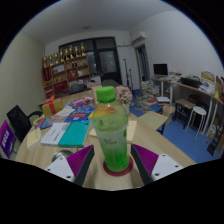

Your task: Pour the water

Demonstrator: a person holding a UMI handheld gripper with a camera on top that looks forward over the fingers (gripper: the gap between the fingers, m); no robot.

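Observation:
A clear plastic bottle with green liquid and a green cap stands upright on a red round coaster on the light wooden table. My gripper is open, and the bottle's lower part stands between the fingers. The purple pads flank it with a narrow gap of table showing at each side. No cup or other vessel for the liquid can be made out near the bottle.
Books and papers lie on the table left of the bottle. A black chair stands at the table's left. Beyond are a wooden shelf, a desk with a monitor and white stools.

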